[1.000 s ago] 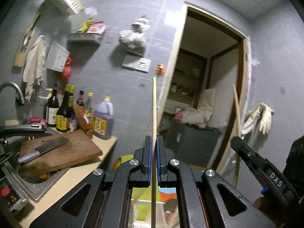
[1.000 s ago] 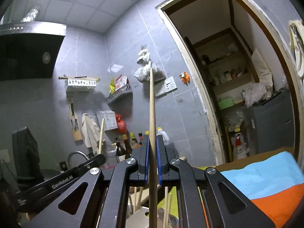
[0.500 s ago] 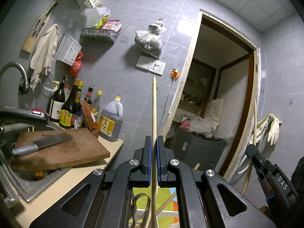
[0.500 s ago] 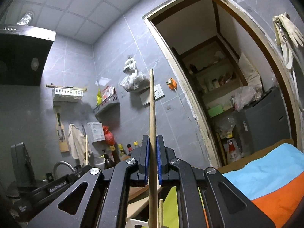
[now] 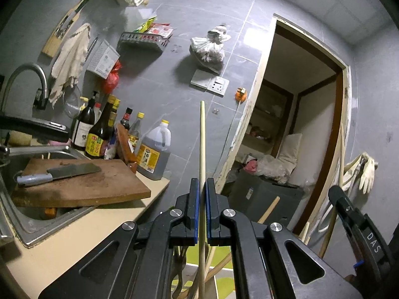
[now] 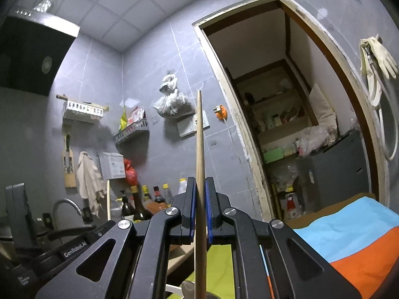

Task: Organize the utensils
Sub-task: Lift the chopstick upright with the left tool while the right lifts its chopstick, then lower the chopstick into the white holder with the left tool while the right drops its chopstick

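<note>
Above the counter's (image 5: 74, 239) right end, the left gripper (image 5: 202, 191) is clamping a pale chopstick (image 5: 202, 144) upright, jaws closed on it. Right gripper (image 6: 198, 186) is likewise pinching a darker chopstick (image 6: 199, 137) upright between closed jaws. More wooden utensils (image 5: 268, 209) are standing below the left gripper. Cleaver (image 5: 59, 173) is lying on the cutting board (image 5: 99, 186) over the sink's corner.
</note>
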A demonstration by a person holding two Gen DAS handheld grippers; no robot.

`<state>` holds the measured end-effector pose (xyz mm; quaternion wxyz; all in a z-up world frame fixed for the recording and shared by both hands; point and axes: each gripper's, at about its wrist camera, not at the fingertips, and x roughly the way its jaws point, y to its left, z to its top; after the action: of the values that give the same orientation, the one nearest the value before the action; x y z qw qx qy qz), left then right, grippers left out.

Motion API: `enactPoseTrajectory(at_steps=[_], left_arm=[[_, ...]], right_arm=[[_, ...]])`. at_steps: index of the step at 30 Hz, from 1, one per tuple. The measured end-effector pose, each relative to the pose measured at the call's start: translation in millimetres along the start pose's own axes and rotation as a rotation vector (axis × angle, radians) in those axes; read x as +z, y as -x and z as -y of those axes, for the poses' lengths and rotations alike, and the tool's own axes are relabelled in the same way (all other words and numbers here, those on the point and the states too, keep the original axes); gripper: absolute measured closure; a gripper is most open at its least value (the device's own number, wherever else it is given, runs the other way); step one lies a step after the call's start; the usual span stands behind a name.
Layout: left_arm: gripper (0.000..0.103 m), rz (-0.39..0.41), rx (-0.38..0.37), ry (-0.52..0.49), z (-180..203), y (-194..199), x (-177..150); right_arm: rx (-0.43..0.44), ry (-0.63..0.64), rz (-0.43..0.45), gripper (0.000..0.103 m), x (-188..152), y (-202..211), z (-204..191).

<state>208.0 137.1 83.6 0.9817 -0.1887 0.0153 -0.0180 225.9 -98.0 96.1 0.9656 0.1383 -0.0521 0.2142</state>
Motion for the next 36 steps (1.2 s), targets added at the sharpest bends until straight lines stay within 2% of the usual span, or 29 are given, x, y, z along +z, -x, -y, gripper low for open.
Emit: enactPoseTrajectory(at_steps=[6,16,36], left_arm=[[0.100,-0.008,0.010,-0.023,4.4,-3.6,-10.4],[0.100,-0.027,0.016,-0.072,7.2,-4.6,-26.6],[0.100,-0.060,-0.012,-0.065,7.0,1.1,-36.2]], right_arm=[[-0.015,0.037,-0.001,0.098,-9.0,-0.9,-4.4],[0.005,0.032,-0.055,0.097,-22.1,-5.9,-1.8],[-0.002,0.072,-0.099,0.096,-33.8,-3.4,-7.6]])
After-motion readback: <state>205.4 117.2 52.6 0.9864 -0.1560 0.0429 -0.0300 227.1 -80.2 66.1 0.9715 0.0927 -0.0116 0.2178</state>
